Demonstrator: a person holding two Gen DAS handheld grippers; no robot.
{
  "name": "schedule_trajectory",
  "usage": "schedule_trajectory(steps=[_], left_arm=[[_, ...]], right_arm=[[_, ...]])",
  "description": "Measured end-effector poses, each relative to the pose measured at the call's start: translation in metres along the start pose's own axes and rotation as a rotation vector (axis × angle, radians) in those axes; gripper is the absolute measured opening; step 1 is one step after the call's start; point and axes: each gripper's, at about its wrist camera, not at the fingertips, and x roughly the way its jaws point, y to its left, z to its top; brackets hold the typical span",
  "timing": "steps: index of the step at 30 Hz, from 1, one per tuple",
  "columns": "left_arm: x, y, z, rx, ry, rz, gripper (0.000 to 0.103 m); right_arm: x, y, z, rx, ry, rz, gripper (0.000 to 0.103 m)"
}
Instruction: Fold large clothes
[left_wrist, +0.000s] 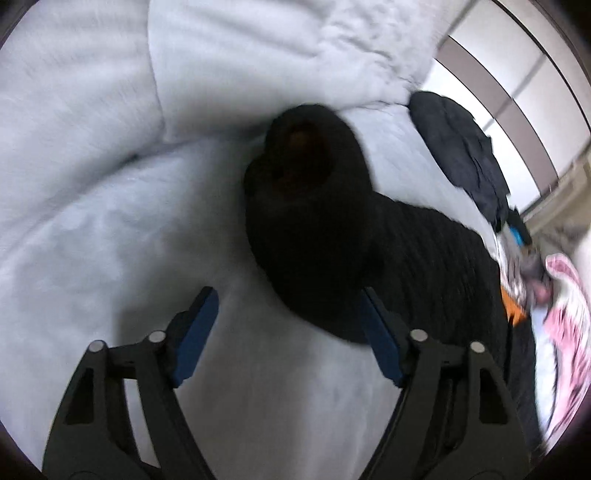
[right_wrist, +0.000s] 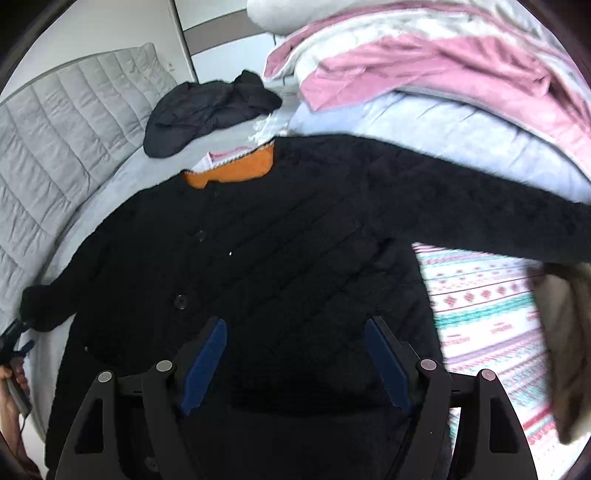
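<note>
A large black fleece jacket (right_wrist: 280, 258) with an orange collar lining (right_wrist: 236, 168) lies spread front-up on the bed, buttons showing. Its right sleeve (right_wrist: 461, 199) stretches out to the right. My right gripper (right_wrist: 295, 354) is open and empty, hovering over the jacket's lower part. In the left wrist view the jacket's left sleeve (left_wrist: 436, 266) ends in an open cuff (left_wrist: 306, 177) on the grey sheet. My left gripper (left_wrist: 288, 325) is open and empty, just short of the cuff, its right finger (left_wrist: 380, 343) at the sleeve's edge.
A dark crumpled garment (right_wrist: 210, 110) lies beyond the collar, also in the left wrist view (left_wrist: 461, 147). Pink and white bedding (right_wrist: 424, 62) is piled at the back right. A patterned blanket (right_wrist: 487, 332) lies at the right. A grey quilted headboard (right_wrist: 66, 122) is left.
</note>
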Motion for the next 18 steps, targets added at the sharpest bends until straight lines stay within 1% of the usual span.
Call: schedule_trajectory(steps=[1, 3, 4, 5, 7, 9, 11, 13, 14, 16, 17, 18], left_arm=[[0.005, 0.001, 0.003, -0.013, -0.015, -0.007, 0.070], [0.007, -0.004, 0.010, -0.007, -0.051, -0.010, 0.053], [0.008, -0.010, 0.014, 0.014, -0.064, -0.019, 0.032], [0.006, -0.017, 0.018, 0.035, -0.073, -0.014, 0.016], [-0.006, -0.030, 0.027, 0.077, -0.110, -0.020, 0.014], [-0.027, -0.057, 0.037, 0.138, -0.188, -0.029, 0.013], [-0.047, -0.082, 0.048, 0.174, -0.251, -0.052, 0.013], [-0.072, -0.107, 0.057, 0.216, -0.325, -0.096, 0.013], [-0.090, -0.127, 0.060, 0.251, -0.371, -0.124, 0.012], [-0.113, -0.153, 0.062, 0.296, -0.418, -0.170, 0.012], [-0.127, -0.175, 0.062, 0.331, -0.441, -0.210, 0.012], [-0.132, -0.191, 0.064, 0.352, -0.451, -0.230, 0.012]], right_arm=[[0.010, -0.002, -0.001, -0.004, 0.017, 0.007, 0.079], [0.020, -0.007, -0.005, -0.015, 0.046, 0.000, 0.078], [0.026, -0.010, -0.008, -0.019, 0.058, -0.003, 0.079], [0.030, -0.013, -0.009, -0.020, 0.066, -0.003, 0.079], [0.034, -0.019, -0.009, -0.018, 0.077, 0.000, 0.079], [0.037, -0.022, -0.007, -0.011, 0.076, -0.001, 0.079], [0.035, -0.027, -0.007, -0.007, 0.066, 0.004, 0.079], [0.030, -0.031, -0.008, -0.006, 0.057, 0.012, 0.079], [0.029, -0.032, -0.008, -0.007, 0.053, 0.015, 0.079], [0.026, -0.033, -0.007, -0.011, 0.041, 0.020, 0.079], [0.024, -0.034, -0.007, -0.011, 0.036, 0.022, 0.079], [0.022, -0.035, -0.007, -0.011, 0.030, 0.026, 0.078]])
